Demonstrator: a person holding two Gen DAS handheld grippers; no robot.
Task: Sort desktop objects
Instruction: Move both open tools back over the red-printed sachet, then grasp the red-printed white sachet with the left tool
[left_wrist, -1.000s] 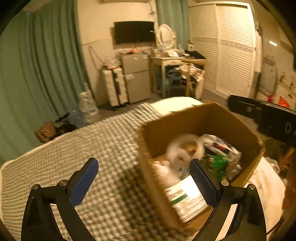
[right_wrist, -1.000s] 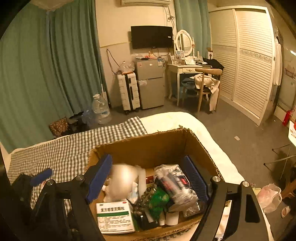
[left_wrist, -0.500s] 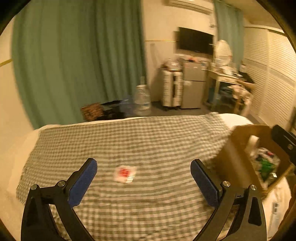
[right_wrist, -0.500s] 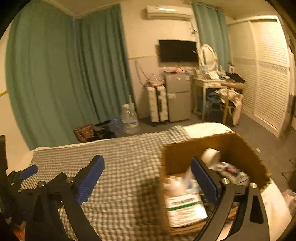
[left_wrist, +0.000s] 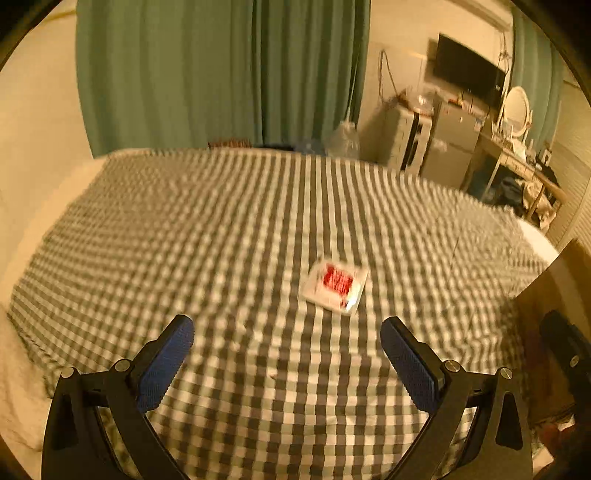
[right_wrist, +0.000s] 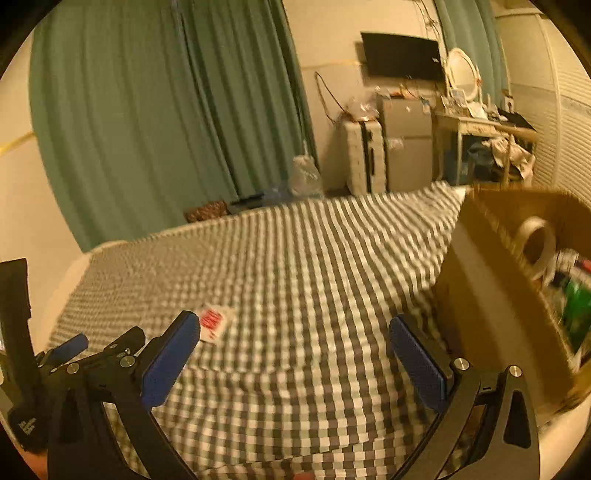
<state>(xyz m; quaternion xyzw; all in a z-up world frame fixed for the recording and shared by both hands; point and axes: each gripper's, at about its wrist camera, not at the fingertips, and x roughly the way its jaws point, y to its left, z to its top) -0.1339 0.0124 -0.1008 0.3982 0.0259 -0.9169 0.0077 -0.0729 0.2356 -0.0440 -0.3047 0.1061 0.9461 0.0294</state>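
Observation:
A small white packet with red print (left_wrist: 334, 286) lies flat on the checked cloth (left_wrist: 221, 240), just ahead of my left gripper (left_wrist: 286, 354), which is open and empty. The packet also shows in the right wrist view (right_wrist: 215, 320), left of centre. My right gripper (right_wrist: 295, 347) is open and empty above the cloth. The cardboard box (right_wrist: 491, 306) stands at the right, holding a tape roll (right_wrist: 535, 243), a green item and other things. The left gripper (right_wrist: 70, 345) shows at the lower left of the right wrist view.
The box edge (left_wrist: 554, 291) shows at the right of the left wrist view. Green curtains (right_wrist: 166, 110), a suitcase (right_wrist: 364, 155), a small fridge (right_wrist: 406, 140) and a desk (right_wrist: 484, 129) stand beyond the bed.
Both grippers have swung left, away from the box and over the cloth. The packet has come into view and grown closer to the left gripper. Both stay open.

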